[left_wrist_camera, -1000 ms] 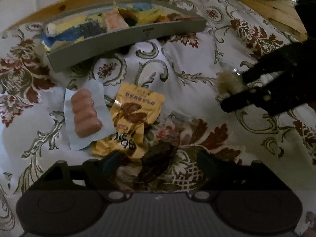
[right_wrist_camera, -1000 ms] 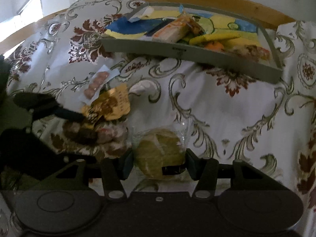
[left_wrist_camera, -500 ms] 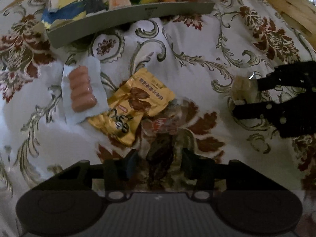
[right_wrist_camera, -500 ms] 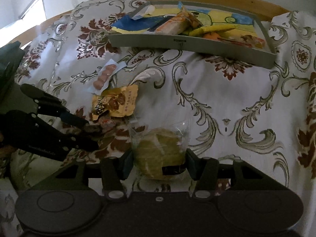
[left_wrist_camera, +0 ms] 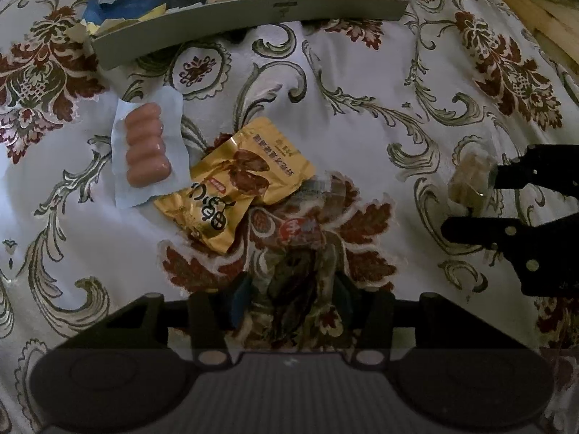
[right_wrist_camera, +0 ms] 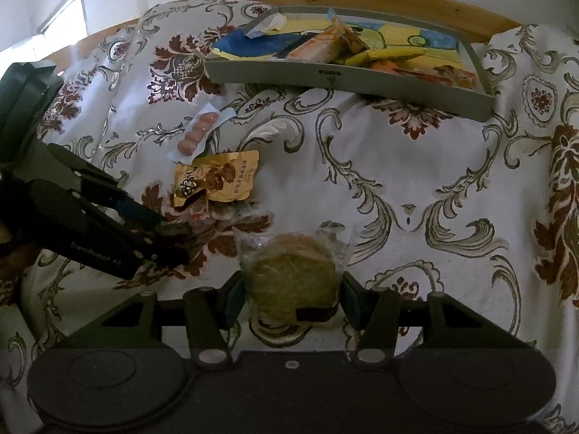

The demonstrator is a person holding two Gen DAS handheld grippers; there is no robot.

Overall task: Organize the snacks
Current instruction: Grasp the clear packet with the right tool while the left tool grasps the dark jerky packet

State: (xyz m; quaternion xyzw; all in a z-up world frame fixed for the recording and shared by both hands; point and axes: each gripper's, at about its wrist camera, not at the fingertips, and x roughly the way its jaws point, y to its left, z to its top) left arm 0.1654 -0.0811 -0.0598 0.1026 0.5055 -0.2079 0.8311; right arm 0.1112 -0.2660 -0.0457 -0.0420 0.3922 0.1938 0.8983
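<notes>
Below the tray (right_wrist_camera: 347, 85), on the floral cloth (right_wrist_camera: 416, 188): right gripper (right_wrist_camera: 291, 298) clamped on a wrapped round cake (right_wrist_camera: 293, 275); left gripper (left_wrist_camera: 293, 300) closed on a dark clear-wrapped snack (left_wrist_camera: 293, 282). Nearer the tray: gold pouch (left_wrist_camera: 235, 181), then sausage pack (left_wrist_camera: 148, 144). Tray holding assorted packets.

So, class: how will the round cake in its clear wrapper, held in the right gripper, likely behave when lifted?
The round cake looks light and fairly stiff, so it should lift flat. Its crinkled clear film seems slippery and loose, so it may shift between the right gripper fingers. It looks crumbly; a hard squeeze could crack it.
</notes>
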